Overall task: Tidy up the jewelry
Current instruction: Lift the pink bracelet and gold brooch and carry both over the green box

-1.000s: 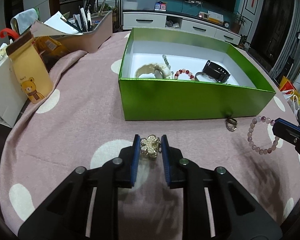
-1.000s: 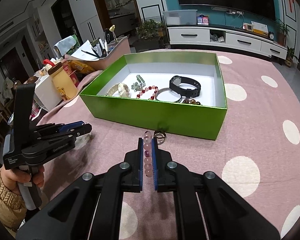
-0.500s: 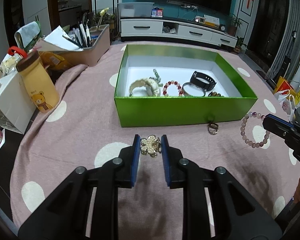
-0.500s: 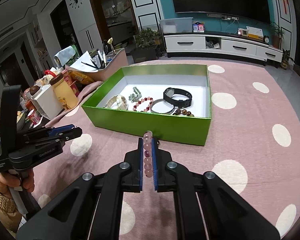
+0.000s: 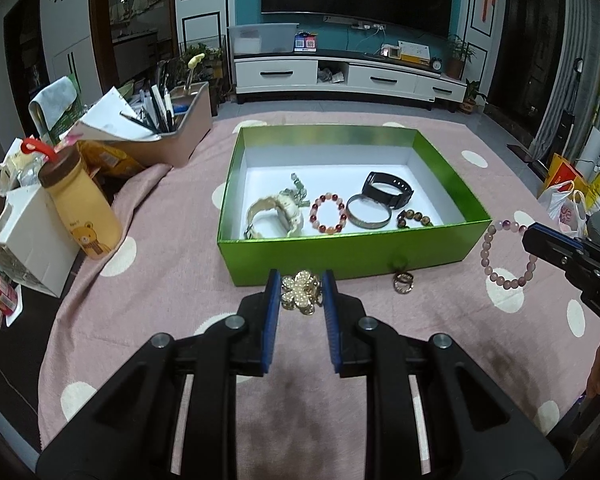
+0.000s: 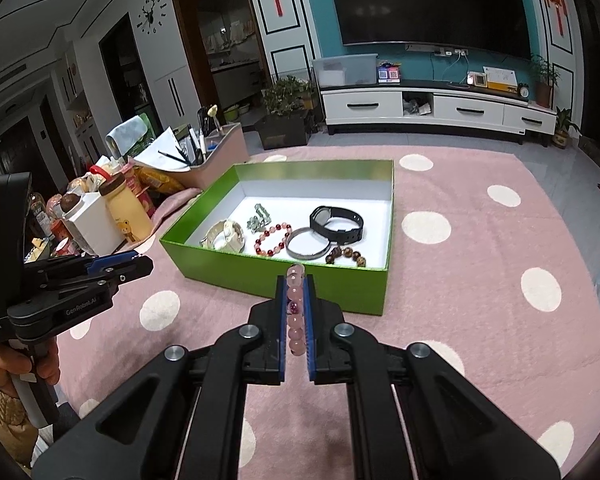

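My left gripper (image 5: 300, 294) is shut on a gold flower brooch (image 5: 301, 293), held above the pink cloth in front of the green box (image 5: 352, 258). My right gripper (image 6: 293, 304) is shut on a pink bead bracelet (image 6: 294, 312), which also hangs in the left wrist view (image 5: 507, 254) to the right of the box. The green box (image 6: 276, 278) holds a cream watch (image 5: 276, 216), a red bead bracelet (image 5: 328, 213), a metal bangle (image 5: 369, 211), a black band (image 5: 388, 189) and brown beads (image 5: 414, 218). A small ring (image 5: 403, 282) lies on the cloth by the box front.
A yellow bear bottle (image 5: 82, 208), a white box (image 5: 28, 240) and a pen-filled organizer (image 5: 160, 136) crowd the table's left side. The pink dotted cloth (image 5: 160, 280) covers the table. My left gripper (image 6: 112, 270) shows at the left of the right wrist view.
Both grippers have risen and pulled back from the box, each still holding its piece. The box now looks smaller and its whole inside shows.
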